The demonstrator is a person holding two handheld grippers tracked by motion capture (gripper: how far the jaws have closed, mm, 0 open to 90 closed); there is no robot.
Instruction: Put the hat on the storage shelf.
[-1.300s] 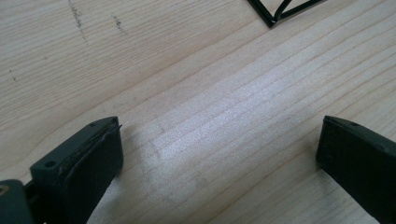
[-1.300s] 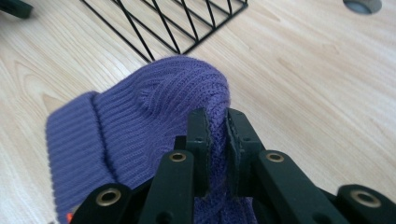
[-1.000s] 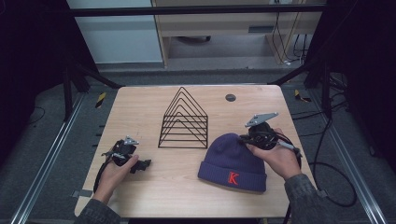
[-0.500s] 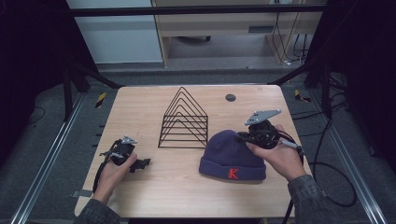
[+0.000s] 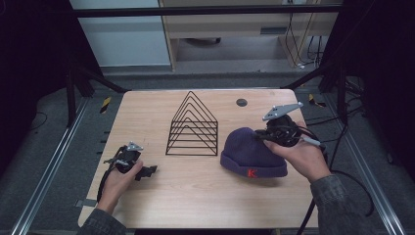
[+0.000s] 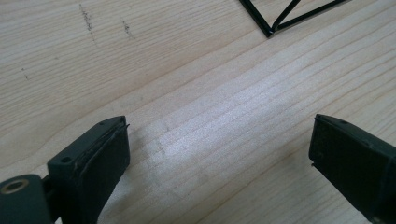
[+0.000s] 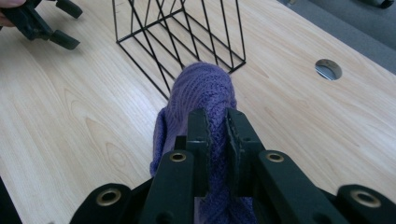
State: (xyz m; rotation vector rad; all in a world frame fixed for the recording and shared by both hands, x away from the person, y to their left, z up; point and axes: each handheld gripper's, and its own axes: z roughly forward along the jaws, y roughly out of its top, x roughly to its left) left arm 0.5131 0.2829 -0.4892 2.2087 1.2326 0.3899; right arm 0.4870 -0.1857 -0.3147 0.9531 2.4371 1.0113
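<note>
A purple knit beanie (image 5: 252,152) with a red K on its cuff lies on the wooden table (image 5: 205,196), right of centre. My right gripper (image 5: 267,137) is shut on the top of the beanie (image 7: 203,88) and pulls the knit fabric up between its jaws (image 7: 218,116). My left gripper (image 5: 147,172) rests low over the table at the left, open, with only bare wood between its pads (image 6: 219,154). Its jaws have just been closing a little, with nothing between them. The right gripper view also takes in the left gripper (image 7: 67,23) at the far left.
A black wire rack (image 5: 193,127) of nested triangles stands mid-table, between the two hands, close to the beanie's left side (image 7: 182,32). One corner of it (image 6: 285,14) lies ahead of my left gripper. A round cable hole (image 5: 241,102) sits near the far edge.
My right hand has risen with the beanie's top held, so the hat stands taller and more bunched. The left hand has stayed where it was.
</note>
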